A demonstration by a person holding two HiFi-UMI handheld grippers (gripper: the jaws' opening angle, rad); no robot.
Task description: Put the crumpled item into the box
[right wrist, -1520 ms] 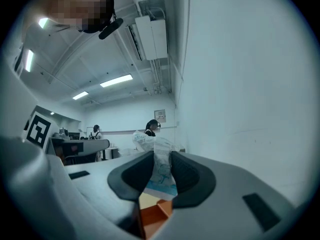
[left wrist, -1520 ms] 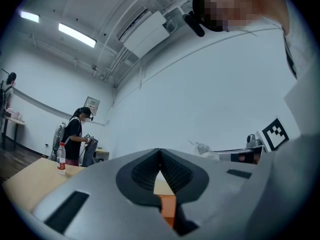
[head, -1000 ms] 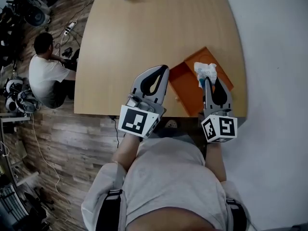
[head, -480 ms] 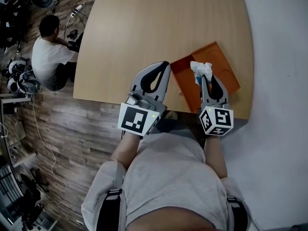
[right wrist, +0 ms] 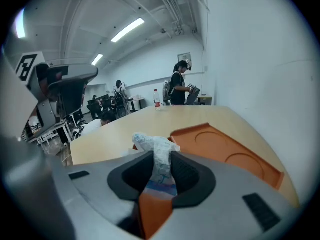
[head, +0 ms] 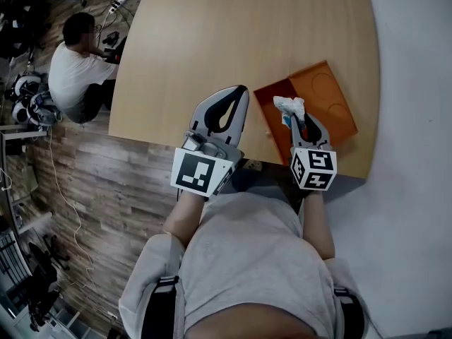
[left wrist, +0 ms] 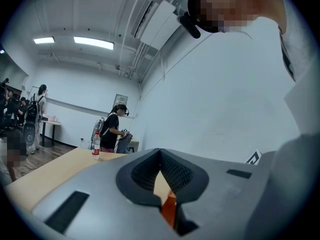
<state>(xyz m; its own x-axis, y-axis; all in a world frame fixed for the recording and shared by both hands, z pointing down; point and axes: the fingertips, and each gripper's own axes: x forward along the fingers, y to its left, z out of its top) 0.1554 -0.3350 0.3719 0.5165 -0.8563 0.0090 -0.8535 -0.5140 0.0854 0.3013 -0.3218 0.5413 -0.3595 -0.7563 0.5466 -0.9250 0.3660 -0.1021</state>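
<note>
Two grippers are up over my near edge of the table (head: 212, 34). My right gripper (head: 299, 121) is pinching the wad (head: 289, 106), which is white and crumpled with a blue patch low between the pads. Most of it sticks out past the fingertips. The orange box (head: 333, 94) lies just ahead of that gripper and to its right, with the wad over the box's near left corner (I cannot tell whether it touches the box). My left gripper (head: 236, 96) sits to the left of the right one, jaws pressed together at the tips with nothing between them. Far ahead of it stands a bottle (left wrist: 95, 145).
</note>
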